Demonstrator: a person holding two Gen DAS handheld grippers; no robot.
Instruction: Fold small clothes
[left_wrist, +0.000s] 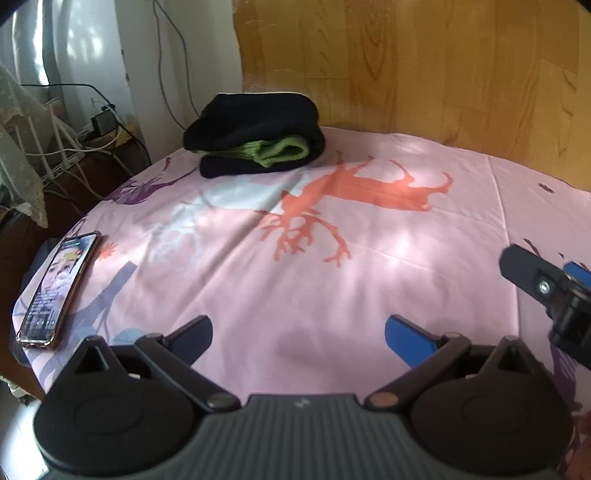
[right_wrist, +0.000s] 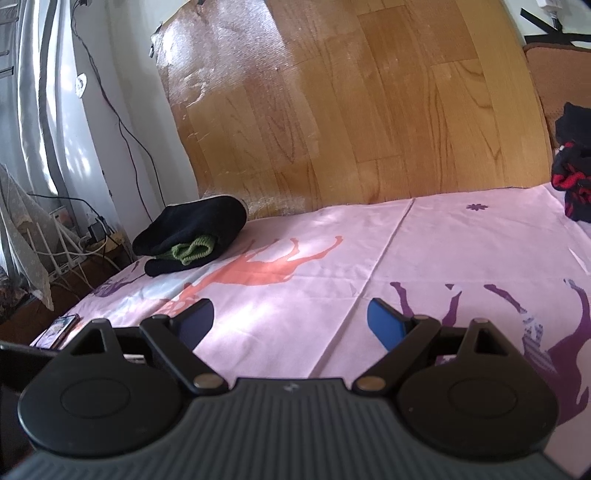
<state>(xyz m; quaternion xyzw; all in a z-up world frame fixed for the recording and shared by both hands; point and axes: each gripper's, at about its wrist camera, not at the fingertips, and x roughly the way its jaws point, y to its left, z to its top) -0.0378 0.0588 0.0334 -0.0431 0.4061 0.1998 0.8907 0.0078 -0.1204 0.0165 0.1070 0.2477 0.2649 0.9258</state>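
A folded stack of dark clothes with a green knit piece tucked in it lies at the far left of the pink deer-print sheet. The right wrist view shows the same stack, and a loose black-and-red garment at the far right edge. My left gripper hovers open over bare sheet, nothing between its blue pads. My right gripper is open too, over bare sheet. The right gripper's finger shows at the right edge of the left wrist view.
A phone with a lit screen lies at the sheet's near left corner. A wood-pattern panel stands behind the bed. Cables and a power strip lie on the floor beyond the left edge. A brown cushion sits at the back right.
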